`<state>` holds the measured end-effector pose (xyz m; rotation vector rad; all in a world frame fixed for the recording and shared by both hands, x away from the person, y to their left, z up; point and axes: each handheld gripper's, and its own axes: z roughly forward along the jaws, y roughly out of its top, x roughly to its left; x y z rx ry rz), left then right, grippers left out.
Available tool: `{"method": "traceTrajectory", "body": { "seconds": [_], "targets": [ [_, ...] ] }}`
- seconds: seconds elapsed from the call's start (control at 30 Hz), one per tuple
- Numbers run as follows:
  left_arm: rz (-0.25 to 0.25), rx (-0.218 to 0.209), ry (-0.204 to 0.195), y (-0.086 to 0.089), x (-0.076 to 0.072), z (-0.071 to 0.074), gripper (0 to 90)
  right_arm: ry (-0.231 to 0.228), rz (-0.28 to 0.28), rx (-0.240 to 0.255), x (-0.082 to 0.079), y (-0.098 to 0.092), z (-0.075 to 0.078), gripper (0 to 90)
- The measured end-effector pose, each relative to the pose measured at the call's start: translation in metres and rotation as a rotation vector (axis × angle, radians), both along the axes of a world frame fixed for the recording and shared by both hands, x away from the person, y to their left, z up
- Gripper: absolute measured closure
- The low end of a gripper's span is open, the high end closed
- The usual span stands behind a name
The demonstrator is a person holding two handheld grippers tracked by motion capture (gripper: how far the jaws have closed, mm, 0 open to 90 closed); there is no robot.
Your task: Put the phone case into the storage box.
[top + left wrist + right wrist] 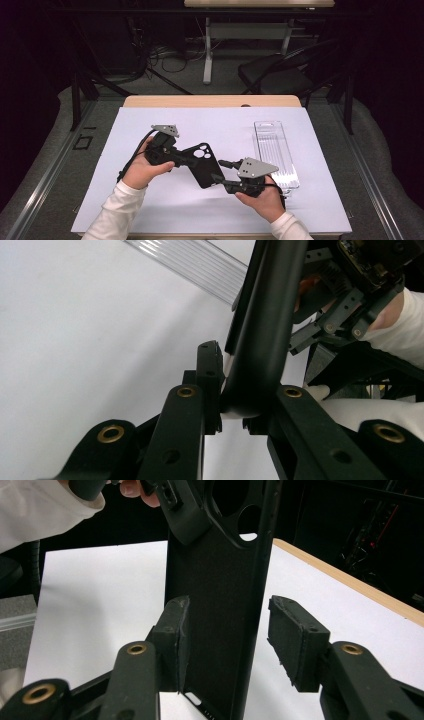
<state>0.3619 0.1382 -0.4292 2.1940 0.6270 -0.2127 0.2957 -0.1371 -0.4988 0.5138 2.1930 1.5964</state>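
Room: dark workroom, a folding chair (280,70) and loose cables behind the table (210,101), whose wooden top carries a white sheet.
Task thing: one black phone case (202,164), camera cut-outs at its upper end, held off the sheet between the two hands, left of centre.
Left gripper (176,159): clamped on the case's upper edge; the left gripper view shows both pads pressing its rounded rim.
Right gripper (220,179): jaws parted around the lower end; in the right gripper view one pad (175,630) sits against the case, the other stands clear, so it isn't gripping.
Handling: looks light and thin, probably a bit flexible and smooth; I'd take it by the long side rims, not across the open back.
Count: one case, one clear plastic packaging tray (275,152) on the sheet to the right, two grippers.
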Motion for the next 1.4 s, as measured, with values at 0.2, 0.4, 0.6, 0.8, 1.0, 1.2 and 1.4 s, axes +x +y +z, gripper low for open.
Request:
{"method": "traceTrajectory", "body": {
  "seconds": [0.2, 0.4, 0.6, 0.8, 1.0, 1.2, 1.4],
  "targets": [
    [0.034, 0.044, -0.015, 0.0, 0.001, 0.001, 81.0, -0.005, -0.022, -0.057, 0.001, 0.002, 0.002, 49.9],
    [0.032, 0.066, -0.009, -0.002, 0.003, 0.001, 81.0, 0.007, -0.037, -0.082, 0.004, 0.002, 0.005, 48.9],
    [0.029, 0.071, -0.008, -0.003, 0.006, 0.008, 81.0, 0.043, -0.054, -0.115, 0.01, 0.002, 0.011, 47.5],
    [0.035, 0.089, 0.009, -0.003, 0.014, 0.006, 81.0, 0.063, -0.067, -0.14, 0.017, 0.003, 0.019, 43.7],
    [0.042, 0.119, 0.022, -0.004, 0.02, 0.005, 81.0, 0.067, -0.087, -0.162, 0.022, 0.004, 0.023, 39.8],
    [0.04, 0.151, 0.019, -0.007, 0.023, 0.008, 81.0, 0.075, -0.097, -0.183, 0.025, 0.003, 0.026, 39.8],
    [0.02, 0.174, 0.027, -0.012, 0.026, 0.011, 81.0, 0.084, -0.111, -0.184, 0.027, 0.001, 0.029, 42.4]
  ]
}}
